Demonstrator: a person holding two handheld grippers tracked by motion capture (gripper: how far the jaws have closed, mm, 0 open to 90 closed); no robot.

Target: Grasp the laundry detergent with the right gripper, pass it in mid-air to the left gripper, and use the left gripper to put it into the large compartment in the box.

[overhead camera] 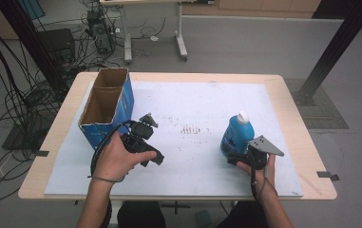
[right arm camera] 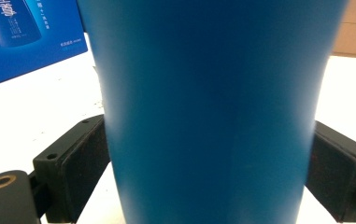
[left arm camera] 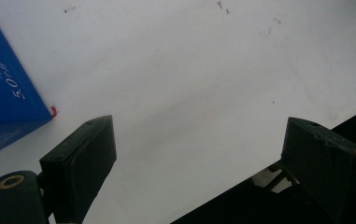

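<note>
A blue bottle with a white cap stands upright on the white mat, right of centre. My right gripper is low at its near side. In the right gripper view the bottle spans the whole gap and both black pads touch its sides, so my right gripper is shut on it. My left gripper rests in a hand at the mat's left, beside a blue cardboard box. In its own view my left gripper is open over bare mat, with nothing between the jaws.
The box is open at the top with two brown compartments; its printed blue side also shows behind the bottle. The wooden table rims the mat. On the floor to the left lie cables and equipment.
</note>
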